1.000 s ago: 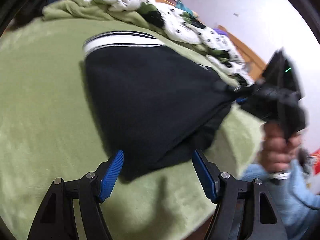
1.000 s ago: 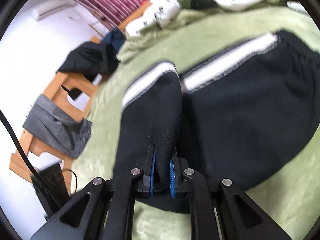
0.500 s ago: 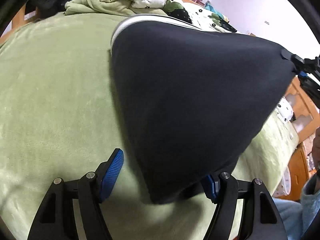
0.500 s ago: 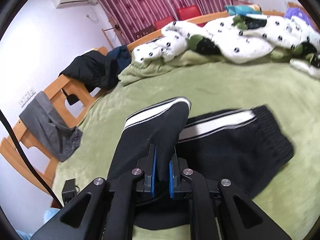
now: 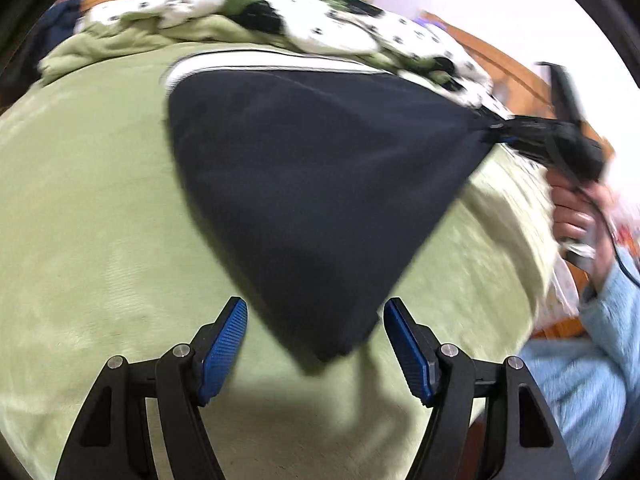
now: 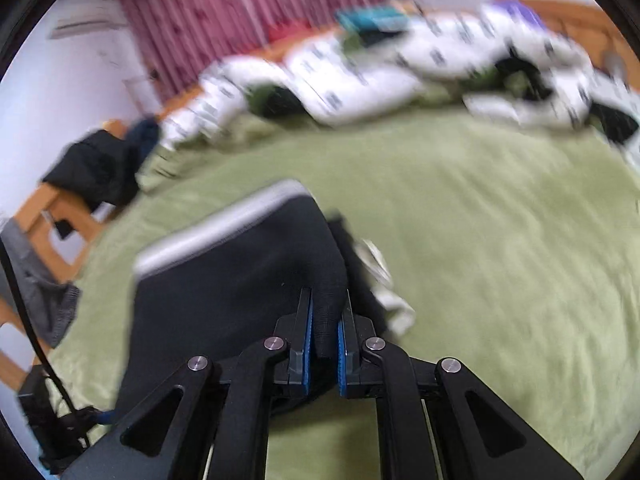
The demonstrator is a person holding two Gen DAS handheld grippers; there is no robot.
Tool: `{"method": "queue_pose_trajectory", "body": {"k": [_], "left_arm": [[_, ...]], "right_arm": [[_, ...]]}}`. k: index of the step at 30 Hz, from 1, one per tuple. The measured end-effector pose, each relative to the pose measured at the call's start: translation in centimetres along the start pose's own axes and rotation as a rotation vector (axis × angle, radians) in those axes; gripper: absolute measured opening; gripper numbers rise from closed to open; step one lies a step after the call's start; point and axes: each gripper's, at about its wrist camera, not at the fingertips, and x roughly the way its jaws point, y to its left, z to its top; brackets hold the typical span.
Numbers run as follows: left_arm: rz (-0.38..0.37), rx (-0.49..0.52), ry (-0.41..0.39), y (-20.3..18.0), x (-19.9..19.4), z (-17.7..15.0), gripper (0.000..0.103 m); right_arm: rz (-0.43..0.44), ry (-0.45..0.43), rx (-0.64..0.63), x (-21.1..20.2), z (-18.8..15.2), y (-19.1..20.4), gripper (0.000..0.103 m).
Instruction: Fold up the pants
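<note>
your left gripper hangs released, its blue pads wide apart either side of the lowest corner of the black pants, touching no cloth. the pants hang as a dark triangle above the middle of the green bed cover, their white-striped edge toward the far side where the spotted bedding is heaped. at the right, your right gripper is clenched on a bunched fold of the pants, holding that corner up off the bed, near its right edge.
</note>
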Motion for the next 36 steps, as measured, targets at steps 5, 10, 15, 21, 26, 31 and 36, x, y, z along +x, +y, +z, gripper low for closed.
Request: {"method": "queue_pose_trajectory", "body": {"k": [5, 10, 15, 21, 26, 31, 36], "left_arm": [[0.091, 0.08, 0.002, -0.8, -0.1, -1.3, 0.069], [0.249, 0.117, -0.032, -1.3, 1.0, 0.0, 0.024], [0.243, -0.004, -0.048, 1.0, 0.2, 0.1, 0.018], [0.159, -0.019, -0.018, 1.6, -3.0, -2.2, 0.045], [0.065, -0.155, -0.108, 3.1, -6.0, -0.3, 0.063], [0.062, -0.225, -0.105, 5.1, -3.7, 5.2, 0.065], [0.016, -0.321, -0.029, 7.6, 2.9, 7.8, 0.064]], "right_arm": [[-0.041, -0.019, -0.045, 0.0, -0.9, 0.8, 0.01], [-0.079, -0.001, -0.024, 0.6, -1.5, 0.8, 0.01], [-0.091, 0.029, -0.048, 0.2, -2.2, 1.4, 0.011], [-0.163, -0.061, -0.16, -1.7, -2.3, 2.5, 0.025], [-0.127, -0.114, -0.142, -2.1, 1.0, 2.9, 0.051], [-0.086, -0.037, -0.128, 2.4, 4.9, 3.6, 0.06], [-0.08, 0.108, -0.096, 8.0, 4.2, 2.0, 0.059]]}}
